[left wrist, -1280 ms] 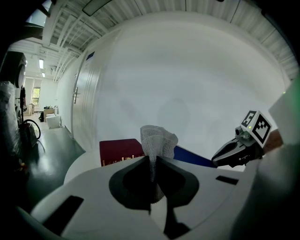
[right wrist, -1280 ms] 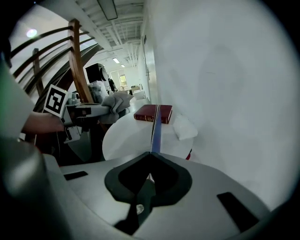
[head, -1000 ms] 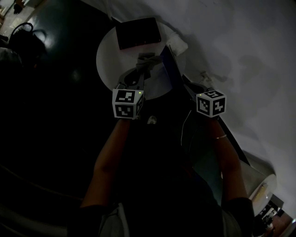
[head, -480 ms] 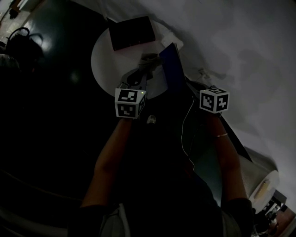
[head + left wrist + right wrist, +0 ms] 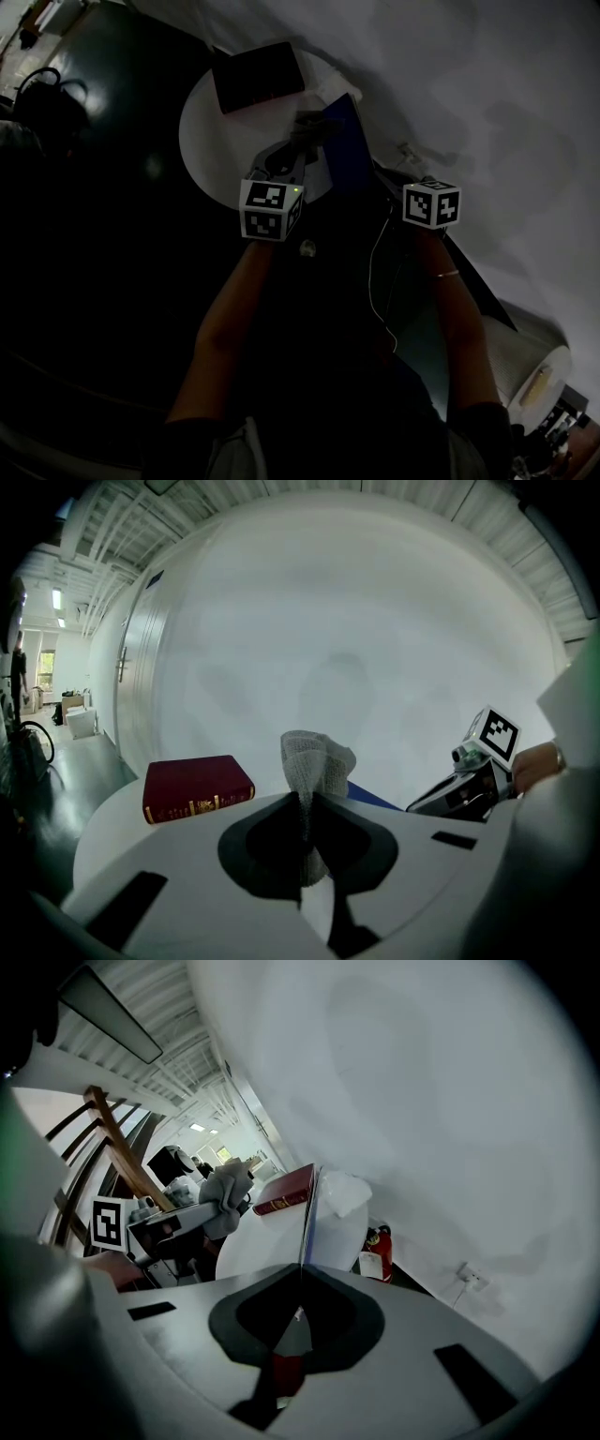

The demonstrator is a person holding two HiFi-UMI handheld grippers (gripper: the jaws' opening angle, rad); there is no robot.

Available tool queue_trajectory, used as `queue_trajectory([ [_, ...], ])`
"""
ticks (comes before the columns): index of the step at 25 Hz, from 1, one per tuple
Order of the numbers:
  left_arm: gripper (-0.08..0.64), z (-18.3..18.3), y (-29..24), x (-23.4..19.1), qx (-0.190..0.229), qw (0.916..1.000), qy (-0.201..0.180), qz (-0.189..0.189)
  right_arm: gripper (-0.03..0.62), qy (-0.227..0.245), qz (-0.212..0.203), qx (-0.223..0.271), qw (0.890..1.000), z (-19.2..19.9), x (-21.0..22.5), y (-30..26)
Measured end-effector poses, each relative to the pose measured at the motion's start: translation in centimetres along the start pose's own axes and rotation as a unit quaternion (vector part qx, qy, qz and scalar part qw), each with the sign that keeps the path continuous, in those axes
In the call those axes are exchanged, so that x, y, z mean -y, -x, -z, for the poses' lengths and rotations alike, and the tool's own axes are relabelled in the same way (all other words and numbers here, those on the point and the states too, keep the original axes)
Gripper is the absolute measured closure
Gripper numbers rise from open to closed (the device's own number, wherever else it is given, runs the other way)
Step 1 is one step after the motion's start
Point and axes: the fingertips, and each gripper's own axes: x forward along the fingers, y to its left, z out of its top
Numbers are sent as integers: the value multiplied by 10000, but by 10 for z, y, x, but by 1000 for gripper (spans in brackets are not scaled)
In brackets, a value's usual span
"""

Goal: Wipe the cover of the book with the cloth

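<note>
While the head view is showing the left gripper (image 5: 298, 148) holding the cloth (image 5: 309, 127) just beside the upright blue book (image 5: 349, 141), wiping is looking barely begun. The left gripper view is showing jaws pinching the cloth. In the right gripper view, the right gripper (image 5: 300, 1277) is clamping the book's edge.

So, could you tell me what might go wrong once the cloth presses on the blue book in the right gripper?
1. The right gripper pinches the blue book only by a thin edge, so a sideways push may swing it or slip it loose.
2. The cloth sticks up bunched from the left gripper; dragging might pull it out.
3. The red book lies close by on the table and could get nudged.
</note>
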Motion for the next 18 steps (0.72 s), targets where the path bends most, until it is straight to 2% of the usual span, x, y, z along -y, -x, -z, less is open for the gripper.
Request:
queue_trajectory([
  [5, 526, -7, -20, 11, -10, 9996, -48, 266, 561, 122, 98, 9, 9999, -3, 2, -1],
  [12, 526, -15, -56, 29, -7, 9961, -16, 885, 561, -183, 280, -65, 9994, -4, 16, -6],
  [18, 526, -13, -89, 37, -201, 9910, -120, 1319, 561, -396, 407, -42, 9984, -7, 18, -12],
])
